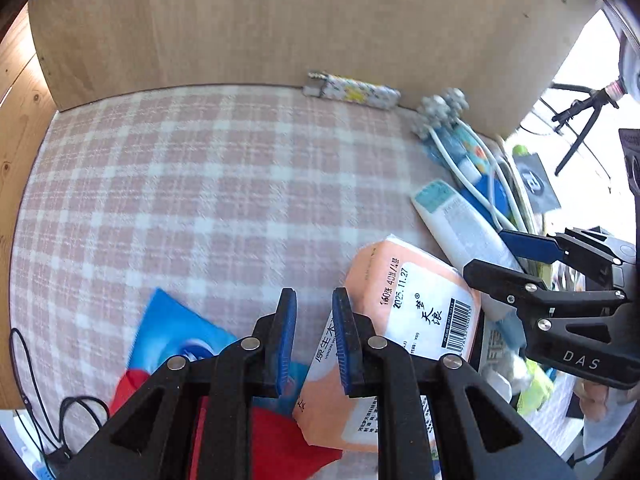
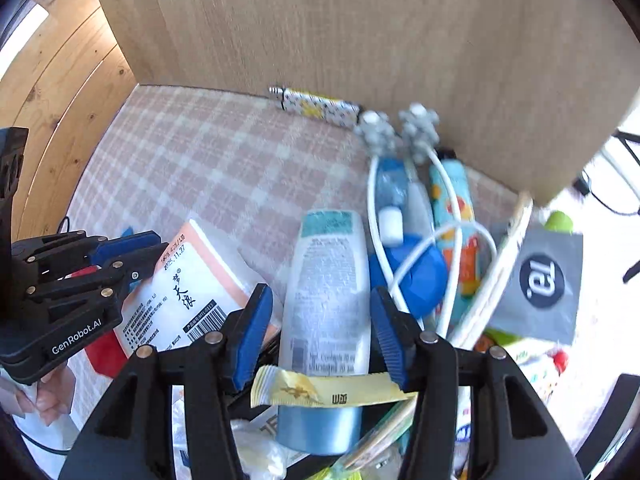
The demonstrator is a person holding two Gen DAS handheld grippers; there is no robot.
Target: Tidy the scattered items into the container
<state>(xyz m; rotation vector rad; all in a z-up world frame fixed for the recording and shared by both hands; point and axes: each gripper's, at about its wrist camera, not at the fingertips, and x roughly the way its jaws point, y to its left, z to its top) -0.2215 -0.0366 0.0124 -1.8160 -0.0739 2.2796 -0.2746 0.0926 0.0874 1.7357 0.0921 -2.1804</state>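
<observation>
Grippers are pointed steeply down over checked cloth (image 1: 200, 184). Left gripper (image 1: 314, 340) is narrowly parted, nothing pinched, just beside the orange tissue pack (image 1: 404, 320). Right gripper (image 2: 320, 336) is spread wide astride a white tube (image 2: 328, 292), pads clear of it. A yellow sachet (image 2: 324, 390) is seen lying across the tube. No container can be told apart.

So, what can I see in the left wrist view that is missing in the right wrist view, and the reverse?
Only the left wrist view shows the blue packet and the black cable on the checked cloth.

Only the right wrist view shows the yellow sachet lying across the white tube, between the right gripper's open jaws.

Both show the orange tissue pack, the white tube, the patterned pen case and the cardboard wall.
</observation>
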